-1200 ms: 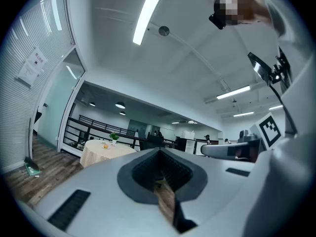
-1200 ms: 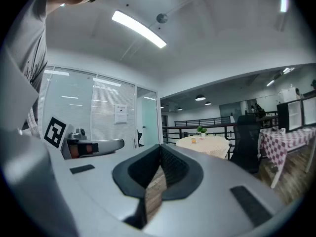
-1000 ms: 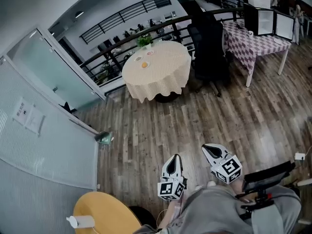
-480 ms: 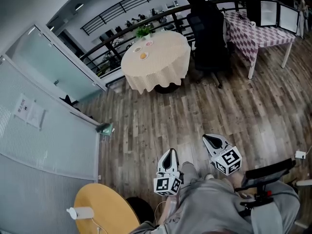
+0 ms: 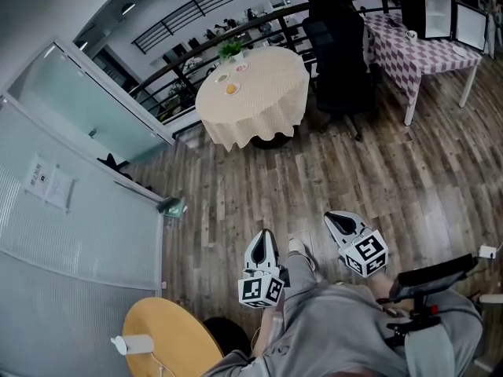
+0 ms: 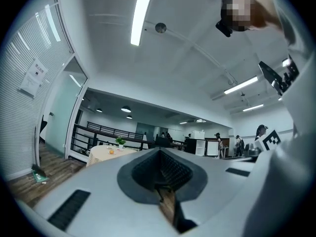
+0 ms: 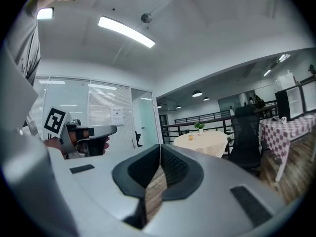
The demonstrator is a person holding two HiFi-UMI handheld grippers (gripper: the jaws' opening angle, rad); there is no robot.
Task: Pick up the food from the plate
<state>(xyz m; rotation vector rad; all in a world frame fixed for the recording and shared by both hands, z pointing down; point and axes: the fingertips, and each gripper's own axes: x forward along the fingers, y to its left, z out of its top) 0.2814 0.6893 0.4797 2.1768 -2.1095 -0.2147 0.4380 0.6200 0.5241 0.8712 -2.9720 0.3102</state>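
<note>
Far ahead stands a round table (image 5: 259, 104) under a cream cloth, with small plates of food (image 5: 231, 89) near its back edge. That table (image 6: 101, 153) shows small at the left of the left gripper view, and in the right gripper view the table (image 7: 203, 143) lies right of centre. My left gripper (image 5: 262, 247) hangs close to my body above the wooden floor, jaws shut and empty. Beside it my right gripper (image 5: 339, 222) is also shut with nothing in it. Both are several steps away from the table.
A black office chair (image 5: 339, 49) stands right of the round table, and a checked-cloth table (image 5: 420, 49) is further right. A glass partition (image 5: 75, 210) runs along the left. A yellow round table (image 5: 169, 344) is at my lower left. A railing (image 5: 212, 42) lies behind the round table.
The view has advanced slightly toward the round table. My left gripper has shifted a little left and forward; the right one holds about the same place. Both stay shut.
</note>
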